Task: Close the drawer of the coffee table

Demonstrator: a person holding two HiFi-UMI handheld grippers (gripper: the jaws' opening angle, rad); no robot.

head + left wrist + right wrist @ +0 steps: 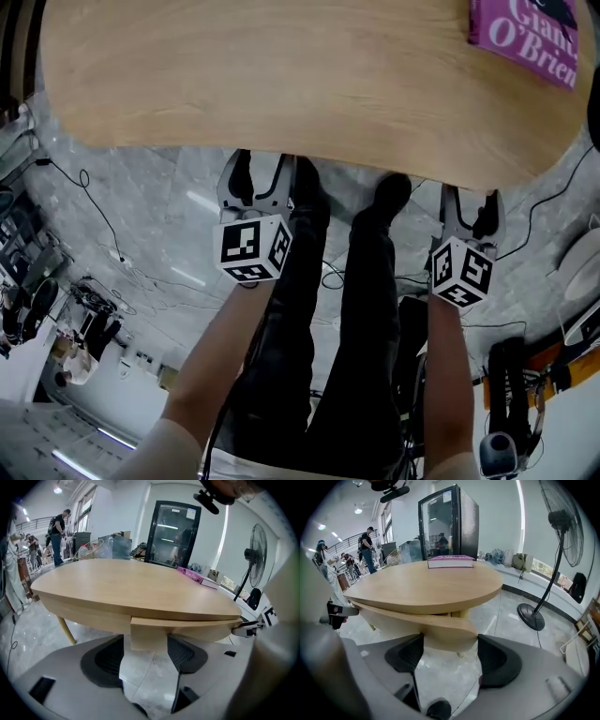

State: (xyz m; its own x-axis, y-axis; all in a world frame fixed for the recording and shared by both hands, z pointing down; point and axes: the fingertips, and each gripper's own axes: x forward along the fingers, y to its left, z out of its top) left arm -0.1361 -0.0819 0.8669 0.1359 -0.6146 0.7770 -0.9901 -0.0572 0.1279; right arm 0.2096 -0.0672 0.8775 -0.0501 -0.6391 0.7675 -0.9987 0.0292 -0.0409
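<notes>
The table (281, 84) and its drawer (436, 627) are pale honey wood. On the table lies a magenta book (525, 33) with white lettering. Under the table, the floor (141, 216) is grey marble veined white. At the table's edge, the left gripper (256, 183) and right gripper (469, 211) bear white cubes (253, 248) marked with black squares.

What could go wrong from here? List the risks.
The left tool and right tool are open at the drawer; an uneven push might skew and jam it. A hard shove could jolt the book near the table's far edge. Floor cables could snag a foot.
</notes>
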